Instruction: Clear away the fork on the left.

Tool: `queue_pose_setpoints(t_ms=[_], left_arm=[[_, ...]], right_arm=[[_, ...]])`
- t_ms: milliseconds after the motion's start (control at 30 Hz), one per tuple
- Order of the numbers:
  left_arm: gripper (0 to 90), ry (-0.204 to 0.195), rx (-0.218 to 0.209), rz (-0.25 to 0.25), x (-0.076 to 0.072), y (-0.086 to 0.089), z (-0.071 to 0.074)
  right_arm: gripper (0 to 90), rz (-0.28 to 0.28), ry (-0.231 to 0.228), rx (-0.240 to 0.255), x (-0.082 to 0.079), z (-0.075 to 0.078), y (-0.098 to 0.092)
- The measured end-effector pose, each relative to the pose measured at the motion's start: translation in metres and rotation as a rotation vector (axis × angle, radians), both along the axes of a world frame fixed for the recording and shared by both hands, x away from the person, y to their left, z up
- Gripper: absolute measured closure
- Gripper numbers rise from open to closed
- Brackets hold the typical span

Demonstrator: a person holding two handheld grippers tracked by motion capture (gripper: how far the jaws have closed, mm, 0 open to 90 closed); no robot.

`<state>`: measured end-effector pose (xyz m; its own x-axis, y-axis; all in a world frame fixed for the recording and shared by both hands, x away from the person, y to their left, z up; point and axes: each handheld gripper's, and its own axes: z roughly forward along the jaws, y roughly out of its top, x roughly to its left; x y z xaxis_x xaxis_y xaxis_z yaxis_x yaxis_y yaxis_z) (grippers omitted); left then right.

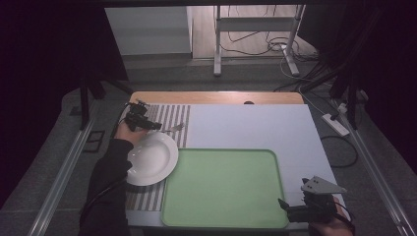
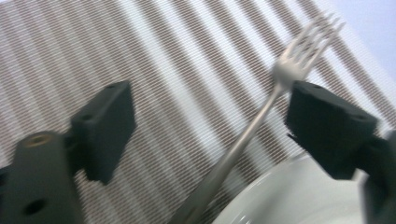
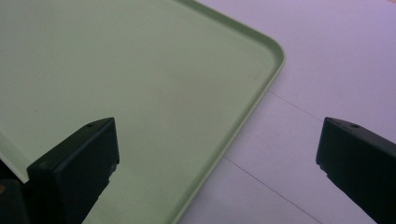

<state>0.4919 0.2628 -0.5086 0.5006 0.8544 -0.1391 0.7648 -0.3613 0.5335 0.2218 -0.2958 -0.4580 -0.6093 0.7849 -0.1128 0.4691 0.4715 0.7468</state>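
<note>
A silver fork (image 1: 174, 129) lies on a striped placemat (image 1: 172, 115), tines to the right, its handle end over the rim of a white plate (image 1: 152, 160). My left gripper (image 1: 156, 126) is at the fork's handle. In the left gripper view the fork (image 2: 261, 116) runs between the two wide-apart jaws of the left gripper (image 2: 215, 116), close to the right-hand one; neither pad presses on it. The plate (image 2: 289, 200) shows at the bottom right. My right gripper (image 1: 282, 206) stands open at the near right corner of a green tray (image 1: 223, 189), with nothing between its fingers (image 3: 217, 149).
The tray (image 3: 140, 70) lies bare on a white table cover (image 1: 255, 125), its left edge against the plate and placemat (image 2: 163, 60). Bare wood runs along the table's far edge (image 1: 216, 97). A sleeved forearm (image 1: 105, 191) crosses the near left corner.
</note>
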Motion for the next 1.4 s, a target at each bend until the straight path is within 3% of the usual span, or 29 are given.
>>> queue_pose_setpoints(t_ms=[33,200,300,433,500,633,667,733,767,967,1067,1100,1300,1400], left_arm=[[9.2,0.004,0.003,-0.003,0.002,-0.004,-0.001],[0.2,0.063,0.020,-0.069,0.009,-0.023,-0.007],[0.0,0.095,0.091,-0.083,0.013,-0.035,-0.015],[0.1,0.104,0.122,-0.082,0.017,-0.041,-0.019],[1.6,0.088,0.168,-0.088,0.017,-0.043,-0.020],[4.7,0.074,0.162,-0.080,0.017,-0.038,-0.019],[13.4,0.066,0.158,-0.079,0.016,-0.035,-0.018],[18.2,0.055,0.151,-0.080,0.014,-0.028,-0.016],[28.8,0.042,0.141,-0.080,0.012,-0.020,-0.015],[53.0,0.037,0.127,-0.094,0.006,-0.005,-0.013],[69.1,0.045,0.113,-0.106,0.003,0.002,-0.012],[79.1,0.044,0.110,-0.102,0.002,0.004,-0.012],[84.4,0.077,0.052,-0.108,0.002,0.011,-0.013],[84.4,0.078,0.067,-0.094,0.003,0.012,-0.012]], right_arm=[[0.0,0.001,0.000,0.000,0.000,0.000,0.000],[0.0,0.003,0.000,-0.001,0.000,0.000,0.000],[0.0,0.003,0.000,0.000,0.000,0.000,0.000],[0.0,0.005,-0.001,0.000,0.000,0.000,0.000],[0.0,0.005,0.000,0.000,0.000,0.000,0.000],[0.0,0.004,0.002,0.001,0.000,0.000,0.000],[0.0,0.004,0.002,0.001,-0.001,0.000,-0.001],[0.0,0.005,0.002,0.001,-0.001,0.000,-0.001],[0.0,0.004,0.002,0.000,-0.001,0.000,0.000],[0.0,0.005,0.003,-0.001,0.000,0.000,0.000],[0.0,0.005,0.004,-0.001,0.000,0.000,0.000],[0.0,0.006,0.004,-0.001,0.000,0.000,0.000],[0.0,0.007,0.004,-0.001,0.000,0.000,0.000],[0.0,0.007,0.003,-0.001,0.000,0.000,0.000]])
